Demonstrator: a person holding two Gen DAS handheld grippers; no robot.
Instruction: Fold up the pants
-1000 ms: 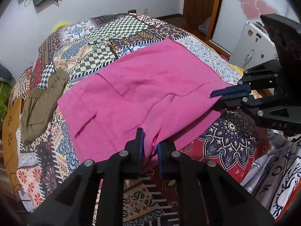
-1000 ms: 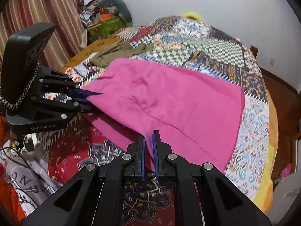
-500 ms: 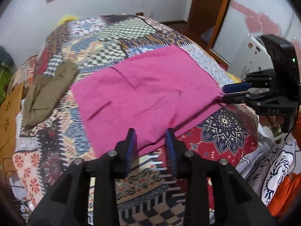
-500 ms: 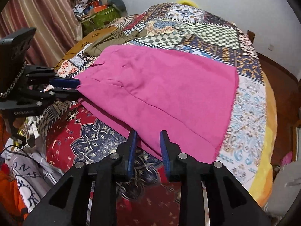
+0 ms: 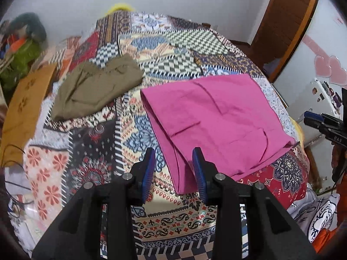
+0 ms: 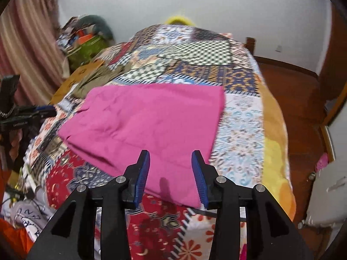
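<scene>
The pink pants (image 5: 216,121) lie folded flat on the patchwork bedspread (image 5: 138,134). In the right wrist view the same pink pants (image 6: 147,125) reach the near edge of the bed. My left gripper (image 5: 172,153) hangs open above their near left corner, its blue pads pressing on nothing. Over the near right corner my right gripper (image 6: 170,153) has its jaws opening, with nothing gripped between them. Each gripper shows at the edge of the other's view, the right gripper (image 5: 312,119) and the left gripper (image 6: 43,110).
An olive garment (image 5: 95,88) lies on the bed, left of the pink pants. A brown sheet (image 5: 26,101) lies along the bed's left edge. White printed cloth (image 5: 314,212) hangs off the near side. To the right are a wooden floor (image 6: 303,99) and a door (image 5: 286,21).
Both grippers let go of the pink pants' near edge, opened, and moved apart towards the two near corners. The pants, bunched before, now lie flat.
</scene>
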